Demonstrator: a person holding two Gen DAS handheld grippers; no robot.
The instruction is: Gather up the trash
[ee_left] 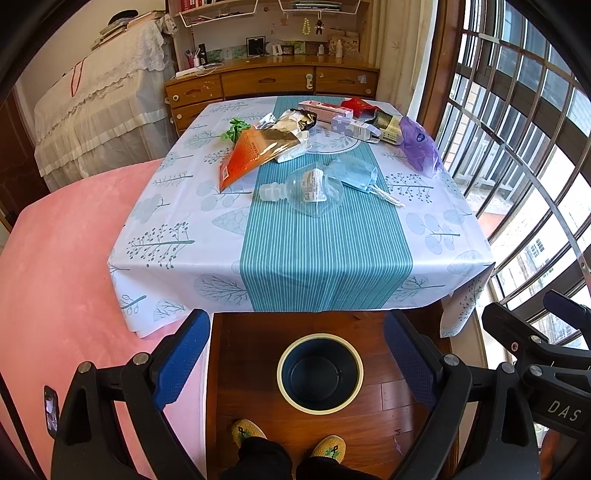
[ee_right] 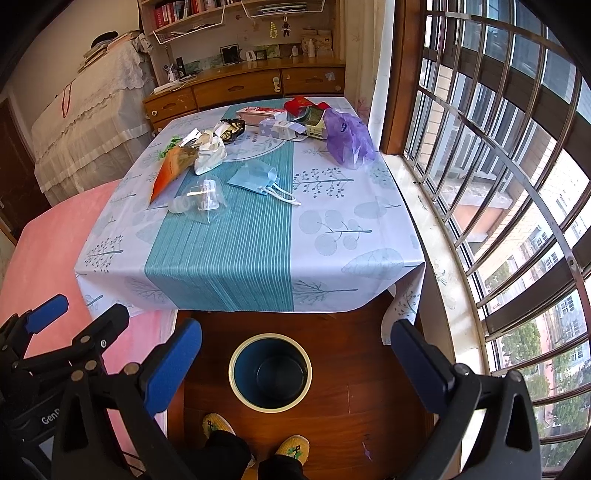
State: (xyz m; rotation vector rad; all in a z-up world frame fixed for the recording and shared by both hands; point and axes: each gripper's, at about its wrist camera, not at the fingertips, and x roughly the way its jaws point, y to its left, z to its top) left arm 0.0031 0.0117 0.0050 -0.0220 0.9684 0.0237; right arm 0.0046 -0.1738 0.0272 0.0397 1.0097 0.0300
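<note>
Both claws, left (ee_left: 297, 363) and right (ee_right: 295, 363), are held wide and empty above the bin (ee_right: 270, 372); trash (ee_left: 273, 147) is heaped toward the counter's (ee_left: 321, 254) far edge, labels unreadable.

A square table (ee_left: 303, 254) stood in the middle of the room under a pale cloth (ee_left: 162, 206) printed with grey-blue trees and a teal striped band down its centre. Beneath it lay a dark reddish wooden floor (ee_right: 332, 402). To the left a pink bed cover (ee_left: 62, 266) reached the table's side. Against the far wall stood a wooden dresser (ee_left: 266, 83) with drawers, shelves with books (ee_right: 184, 14) above it, and beside it a tall piece draped in white lace (ee_left: 103, 110). On the right, a curved window with metal bars (ee_right: 498, 166) let in bright daylight over a pale stone sill (ee_right: 436, 243).
</note>
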